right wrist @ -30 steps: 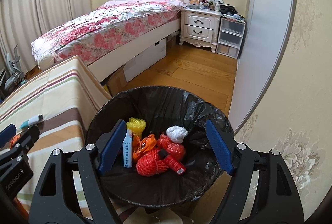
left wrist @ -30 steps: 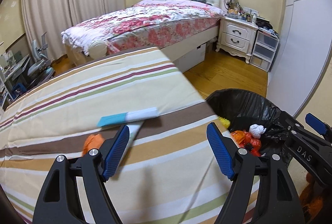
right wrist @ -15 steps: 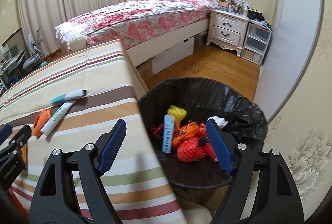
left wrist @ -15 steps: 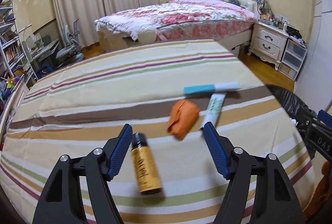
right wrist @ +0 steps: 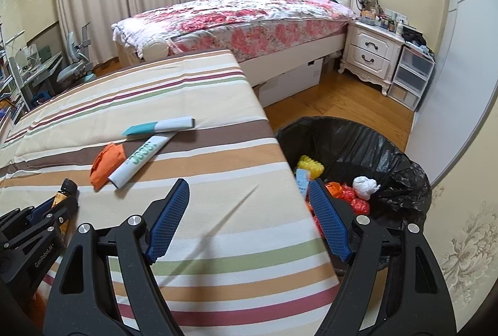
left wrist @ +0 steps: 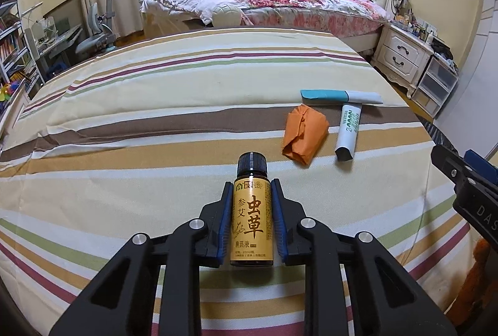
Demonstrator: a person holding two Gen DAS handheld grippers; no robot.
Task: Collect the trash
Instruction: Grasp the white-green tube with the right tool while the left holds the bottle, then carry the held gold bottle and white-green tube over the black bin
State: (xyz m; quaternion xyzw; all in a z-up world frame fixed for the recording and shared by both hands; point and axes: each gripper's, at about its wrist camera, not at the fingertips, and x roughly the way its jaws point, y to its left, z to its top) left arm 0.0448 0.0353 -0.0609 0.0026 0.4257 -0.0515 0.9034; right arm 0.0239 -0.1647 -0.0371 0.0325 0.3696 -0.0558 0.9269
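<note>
Left wrist: left gripper [left wrist: 252, 211], jaws just closed, clamps small amber glass bottle with yellow label [left wrist: 252, 224] on striped tablecloth [left wrist: 155, 149]; crumpled orange paper [left wrist: 304, 133] beyond the bottle.

Right wrist: right gripper [right wrist: 249, 220] empty, jaws wide, above the cloth's edge; black-lined trash bin [right wrist: 358, 143] right of the cloth.

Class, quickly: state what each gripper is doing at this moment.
Left gripper: has just closed on the small brown glass bottle with yellow label.
Right gripper: open, empty.
</note>
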